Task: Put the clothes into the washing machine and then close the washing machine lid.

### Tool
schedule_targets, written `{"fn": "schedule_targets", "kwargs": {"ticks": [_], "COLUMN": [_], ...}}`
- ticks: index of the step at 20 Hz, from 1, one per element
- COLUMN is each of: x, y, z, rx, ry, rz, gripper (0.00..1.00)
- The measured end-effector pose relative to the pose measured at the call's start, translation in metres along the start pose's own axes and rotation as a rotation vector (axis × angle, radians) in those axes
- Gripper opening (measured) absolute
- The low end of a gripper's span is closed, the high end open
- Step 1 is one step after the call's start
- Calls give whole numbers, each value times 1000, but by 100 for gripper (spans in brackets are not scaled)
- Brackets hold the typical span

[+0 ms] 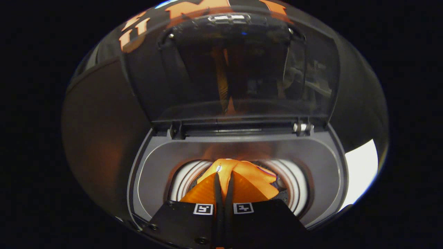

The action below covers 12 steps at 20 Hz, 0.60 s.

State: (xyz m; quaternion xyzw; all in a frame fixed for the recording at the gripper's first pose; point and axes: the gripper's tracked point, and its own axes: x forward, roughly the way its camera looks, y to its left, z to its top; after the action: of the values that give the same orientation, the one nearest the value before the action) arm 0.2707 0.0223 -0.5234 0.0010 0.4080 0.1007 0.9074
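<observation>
Setting: dark booth; a top-loading washing machine with a grey plastic deck [155, 166] takes up the foreground.

Item: tinted transparent washing machine lid [242, 69], raised upright on its hinges at 12 o'clock from the drum mouth.

Item: round drum opening with pale ribbed wall [294, 186], directly below the fingers.

Item: bright orange cloth garment [249, 176], bunched and draped over the opening, pinched at its peak.

Item: gripper [223, 183], fingers drawn nearly together and clamped on a fold of the garment.

Handling note: the garment appears to hang at the mouth, not yet inside. Lower it toward the drum centre before parting the fingers, so no edge trails onto the deck at 3 or 9 o'clock and fouls the lid.
</observation>
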Motion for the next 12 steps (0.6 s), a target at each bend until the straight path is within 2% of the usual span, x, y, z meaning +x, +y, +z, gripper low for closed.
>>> {"fn": "schedule_targets", "kwargs": {"ticks": [4,5,9,12], "x": [-3,-9,-13,-20], "y": [0,1,1,-2], "z": [12,11,5,4], "rx": [-23,-30,-17,-7], "ry": [-42,-20,-2,-11], "rz": [-15,-18,-21,-30], "gripper": [8,12,98,99]}}
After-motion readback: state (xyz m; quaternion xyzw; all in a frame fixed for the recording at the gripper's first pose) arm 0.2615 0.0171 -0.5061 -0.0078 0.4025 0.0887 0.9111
